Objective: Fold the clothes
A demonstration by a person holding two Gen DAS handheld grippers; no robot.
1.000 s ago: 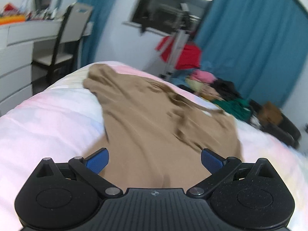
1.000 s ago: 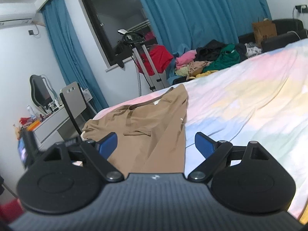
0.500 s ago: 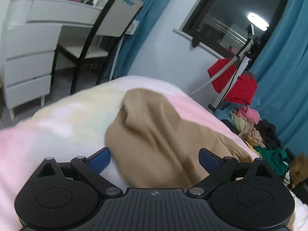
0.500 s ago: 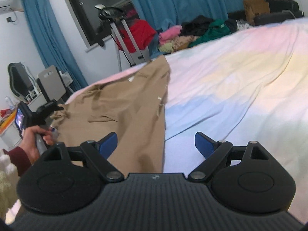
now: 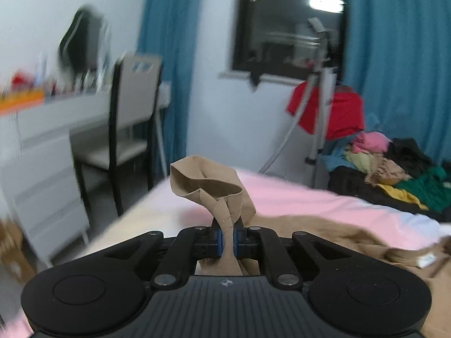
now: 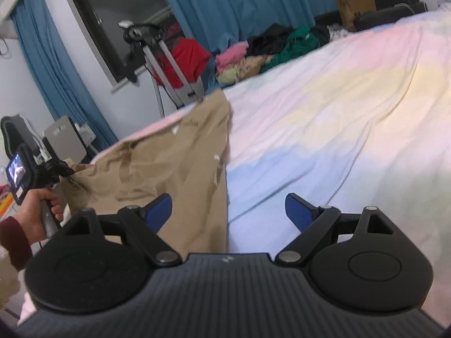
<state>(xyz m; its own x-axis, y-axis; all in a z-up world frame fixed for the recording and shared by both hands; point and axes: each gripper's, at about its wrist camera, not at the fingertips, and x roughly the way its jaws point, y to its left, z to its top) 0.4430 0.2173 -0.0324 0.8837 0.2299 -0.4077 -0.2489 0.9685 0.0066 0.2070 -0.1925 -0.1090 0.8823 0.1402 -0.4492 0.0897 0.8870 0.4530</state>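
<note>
On the pastel bed (image 6: 338,118), the left gripper (image 5: 227,242) pinched a hem of the tan garment (image 6: 174,163), starting a fold, while the right gripper (image 6: 228,211) hovered spread, likely needing its own hold next.

Dim, bluish indoor light; ceiling-lamp glare reflects in the dark window pane (image 5: 290,22). Left wrist view motion-blurred at left; fisheye edges bend and vignette.
</note>
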